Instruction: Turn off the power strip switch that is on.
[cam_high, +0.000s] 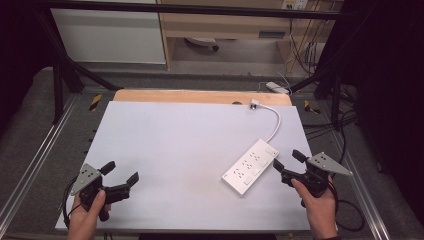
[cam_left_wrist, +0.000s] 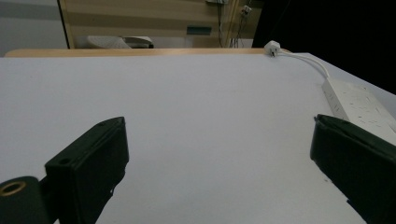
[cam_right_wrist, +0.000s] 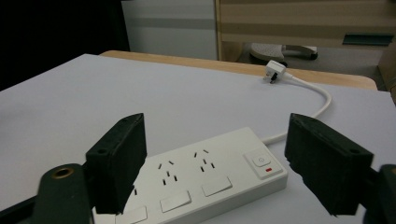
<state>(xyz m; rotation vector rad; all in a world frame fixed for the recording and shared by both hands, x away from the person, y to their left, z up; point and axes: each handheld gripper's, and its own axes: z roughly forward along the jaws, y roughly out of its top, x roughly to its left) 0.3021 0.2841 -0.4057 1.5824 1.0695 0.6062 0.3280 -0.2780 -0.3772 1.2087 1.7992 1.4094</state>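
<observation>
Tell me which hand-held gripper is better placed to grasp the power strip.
The right hand-held gripper: it is open and beside the power strip, which lies between its jaws in its view. The left hand-held gripper is across the table.

A white power strip (cam_high: 251, 166) lies flat on the pale table top (cam_high: 175, 150), over on the right half, angled so one short end points toward the near edge and the other toward the far right. Its upper face shows rows of socket holes with flat rocker switches beside them, and at the far end a square button (cam_right_wrist: 262, 164) with a small red mark. From that end a white cable (cam_high: 274, 125) curves away across the table to a white plug (cam_high: 254, 104) resting near the wooden back edge, unplugged from what I can make out, though it's small at this distance.
</observation>
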